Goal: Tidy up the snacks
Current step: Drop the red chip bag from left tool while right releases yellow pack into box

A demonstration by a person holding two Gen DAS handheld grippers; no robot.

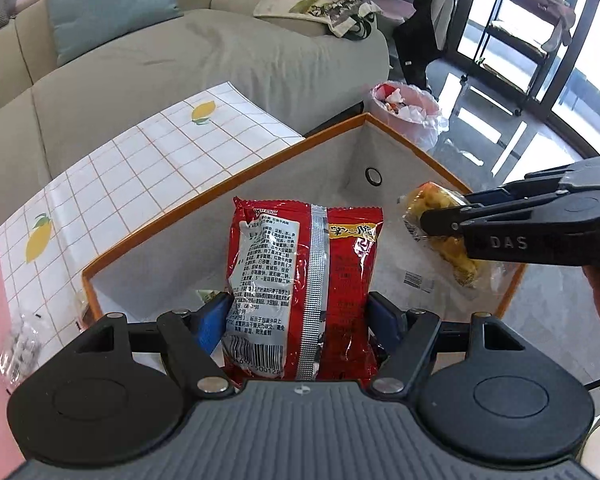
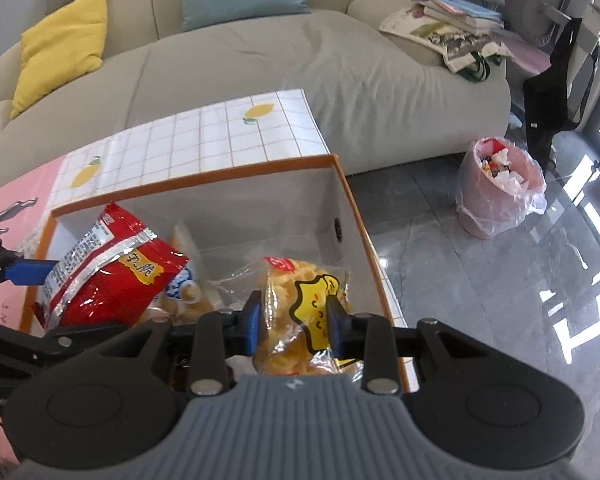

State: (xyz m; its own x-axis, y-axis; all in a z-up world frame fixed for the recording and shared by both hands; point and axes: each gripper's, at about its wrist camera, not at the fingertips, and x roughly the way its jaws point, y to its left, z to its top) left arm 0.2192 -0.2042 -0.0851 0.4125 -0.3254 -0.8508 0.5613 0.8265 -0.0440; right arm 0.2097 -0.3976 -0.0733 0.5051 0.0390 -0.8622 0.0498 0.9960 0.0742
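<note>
1. Sofa fills the far field from 10 to 2 o'clock; background only, no part in the work.
2. Table with the lemon-print tiled cover lies at 10 o'clock in the left wrist view. I judge it to be the staging surface, since it sits just beside the box.
3. Storage box, orange-rimmed with a grey lining, sits dead centre under both my tools. It is the collection point; a few snacks already lie on its floor.
4. Red snack packet is upright at 12 o'clock over the box, back seam facing the camera. My left gripper is clamped on its lower sides, blue pads pressing each edge. Held vertically, it should slot in standing and save floor space.
5. Yellow snack bag, clear wrap with a star label, is pinched in my right gripper toward 3 o'clock of the red packet, above the right side of the box. The two are kept apart so they don't tangle on release.
6. Pink-lined waste bin at 2 o'clock on the floor; irrelevant.
</note>
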